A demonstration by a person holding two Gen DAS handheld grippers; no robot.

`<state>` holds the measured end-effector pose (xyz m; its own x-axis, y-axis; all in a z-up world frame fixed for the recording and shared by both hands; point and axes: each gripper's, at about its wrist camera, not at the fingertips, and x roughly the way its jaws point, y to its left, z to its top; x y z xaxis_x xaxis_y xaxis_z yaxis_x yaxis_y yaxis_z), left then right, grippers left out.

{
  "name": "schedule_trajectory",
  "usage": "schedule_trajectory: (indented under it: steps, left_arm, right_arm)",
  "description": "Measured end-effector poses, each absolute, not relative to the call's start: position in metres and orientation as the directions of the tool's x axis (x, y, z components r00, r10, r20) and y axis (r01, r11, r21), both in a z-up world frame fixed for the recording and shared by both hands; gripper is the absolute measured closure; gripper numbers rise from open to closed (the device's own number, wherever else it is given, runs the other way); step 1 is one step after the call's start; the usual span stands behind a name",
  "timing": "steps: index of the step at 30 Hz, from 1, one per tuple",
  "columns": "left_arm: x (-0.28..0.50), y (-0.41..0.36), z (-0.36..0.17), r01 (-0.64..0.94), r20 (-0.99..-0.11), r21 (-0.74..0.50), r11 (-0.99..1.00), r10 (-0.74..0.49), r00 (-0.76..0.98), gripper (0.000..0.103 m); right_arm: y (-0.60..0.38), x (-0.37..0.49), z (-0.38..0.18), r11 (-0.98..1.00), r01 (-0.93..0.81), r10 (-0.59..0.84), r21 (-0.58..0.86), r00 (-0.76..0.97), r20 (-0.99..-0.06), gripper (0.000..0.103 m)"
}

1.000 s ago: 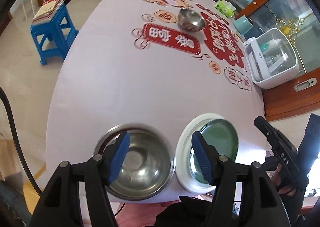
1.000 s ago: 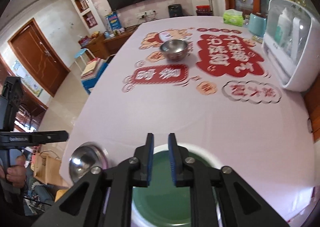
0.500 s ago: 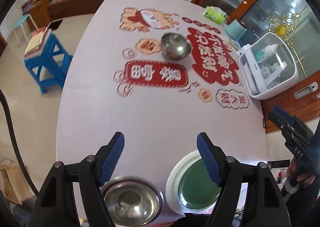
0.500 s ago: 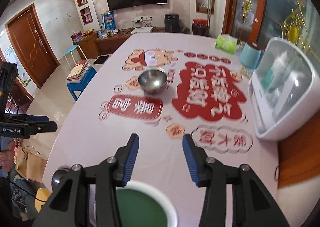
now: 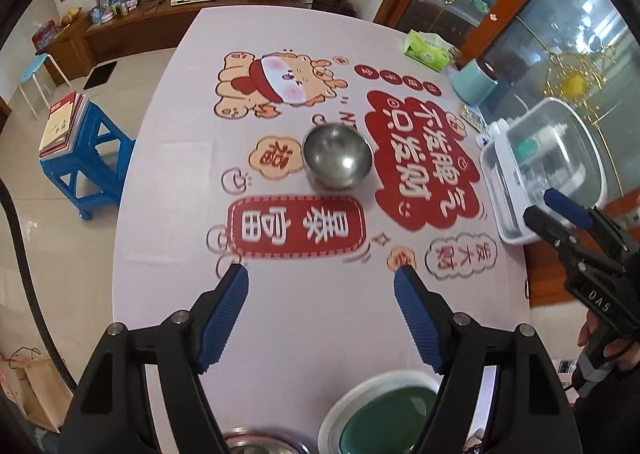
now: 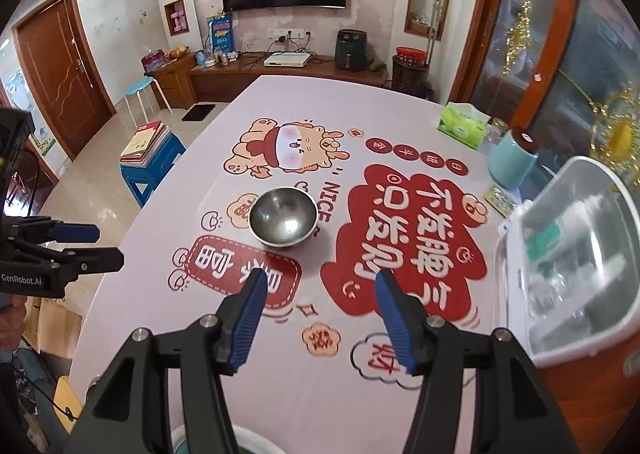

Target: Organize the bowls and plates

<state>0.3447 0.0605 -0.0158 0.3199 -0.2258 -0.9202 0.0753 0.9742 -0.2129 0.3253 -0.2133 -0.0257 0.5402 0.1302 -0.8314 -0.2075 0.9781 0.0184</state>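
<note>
A small steel bowl (image 5: 337, 156) stands alone mid-table; it also shows in the right wrist view (image 6: 283, 217). A white plate with a green centre (image 5: 384, 414) lies at the near table edge, beside the rim of a larger steel bowl (image 5: 264, 444). My left gripper (image 5: 320, 290) is open and empty, held above the table well short of the small bowl. My right gripper (image 6: 318, 294) is open and empty, also above the table, short of the small bowl. The plate's rim (image 6: 248, 440) just shows at the bottom of the right wrist view.
A white box with a clear lid (image 6: 576, 262) stands at the table's right edge, with a teal canister (image 6: 514, 160) and a green tissue pack (image 6: 462, 124) behind it. A blue stool with books (image 5: 80, 158) stands left of the table.
Both grippers have risen and drawn back from the plate and the large bowl. The right gripper went from shut to open. The small bowl now sits nearer the centre of both views.
</note>
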Motion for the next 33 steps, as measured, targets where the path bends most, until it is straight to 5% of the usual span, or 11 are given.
schedule_trajectory:
  steps: [14, 33]
  left_arm:
    - [0.432, 0.051, -0.08, 0.041, -0.919, -0.285, 0.958, -0.286, 0.272, 0.029]
    - [0.487, 0.039, -0.196, -0.046, -0.873, -0.413, 0.91, -0.381, 0.303, 0.029]
  right_arm:
    - [-0.207, 0.41, -0.106, 0.971, -0.185, 0.223, 0.152, 0.461, -0.859, 0.046]
    - [-0.209, 0.444, -0.198, 0.946, -0.112, 0.314, 0.304, 0.552, -0.773, 0.046]
